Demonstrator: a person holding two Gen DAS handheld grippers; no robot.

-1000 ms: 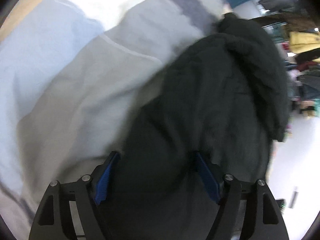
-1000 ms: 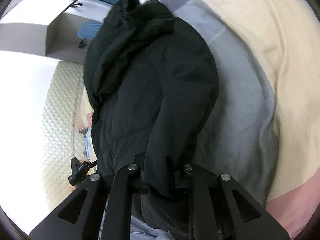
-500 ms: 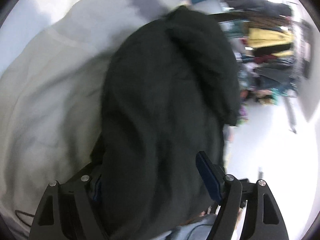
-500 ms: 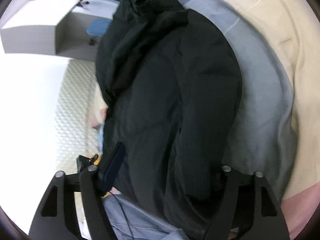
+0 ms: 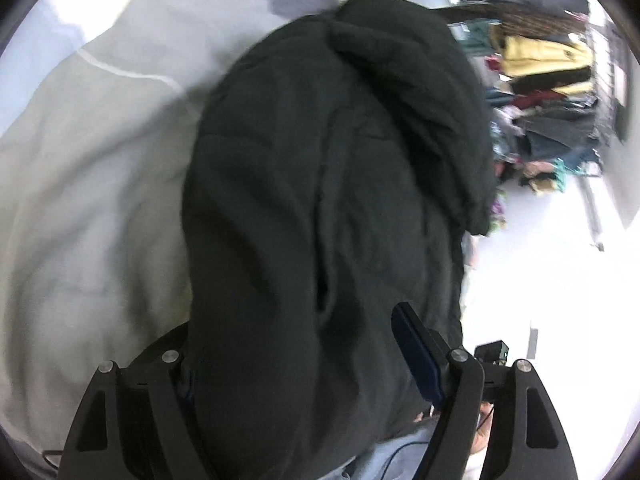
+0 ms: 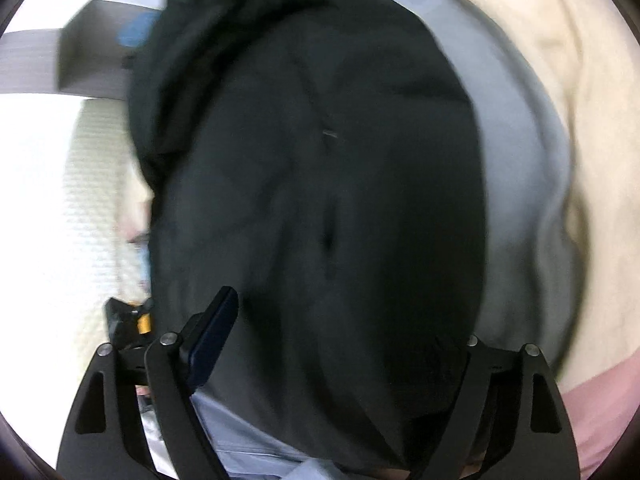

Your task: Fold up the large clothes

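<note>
A big black padded jacket [image 5: 328, 200] lies folded in a long bundle on the bed; it also fills the right wrist view [image 6: 320, 200]. My left gripper [image 5: 304, 344] is open, its jaws wide apart on either side of the jacket's near end; its right blue pad [image 5: 416, 356] shows, the left one is hidden by cloth. My right gripper [image 6: 340, 344] is open too, straddling the near end; its left blue pad [image 6: 212, 336] shows, the right finger is hidden behind the jacket.
The jacket rests on a bedspread of grey [image 5: 92, 200], cream [image 6: 560, 60] and pink [image 6: 600, 412] patches. A rack of piled clothes [image 5: 548, 92] stands beyond the bed on a white floor. A quilted white mattress side [image 6: 92, 200] and a grey cabinet [image 6: 92, 60] lie left.
My right gripper let go of the jacket's edge and opened wide. Both grippers moved forward over the jacket, so it now lies between the jaws of each.
</note>
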